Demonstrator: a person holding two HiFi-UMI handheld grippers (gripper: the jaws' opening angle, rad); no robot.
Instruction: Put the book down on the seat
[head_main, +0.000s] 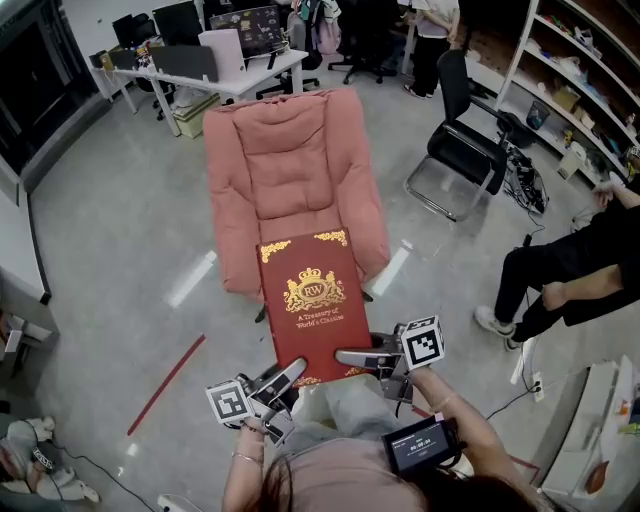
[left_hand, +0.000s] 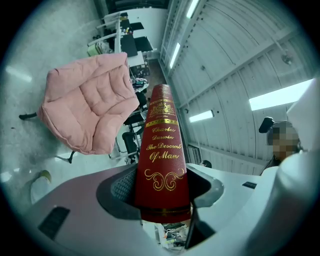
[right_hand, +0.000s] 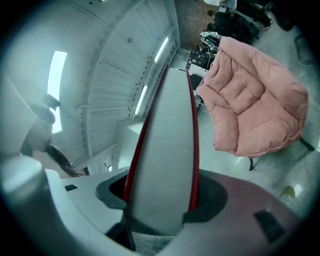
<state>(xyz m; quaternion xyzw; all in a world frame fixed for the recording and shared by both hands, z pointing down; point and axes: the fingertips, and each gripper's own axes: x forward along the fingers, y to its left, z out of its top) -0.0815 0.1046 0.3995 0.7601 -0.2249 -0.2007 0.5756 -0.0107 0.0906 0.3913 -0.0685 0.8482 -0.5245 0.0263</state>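
A thick red hardcover book with gold lettering (head_main: 312, 305) is held flat in the air, and its far end is seen over the front edge of a pink cushioned armchair (head_main: 290, 160). The left gripper (head_main: 283, 378) has its fingers clamped on the spine. The right gripper (head_main: 358, 357) has its fingers clamped on the page edge.

1. Book (head_main: 313, 303): red cover is showing a smooth, faintly glossy finish with shiny gold print; page edges (right_hand: 165, 165) are looking matt, like paper.
2. Armchair (head_main: 292, 185): pink cloth is looking soft, matt, quilted.
3. Floor (head_main: 120, 230): grey surface is looking smooth and reflecting light.
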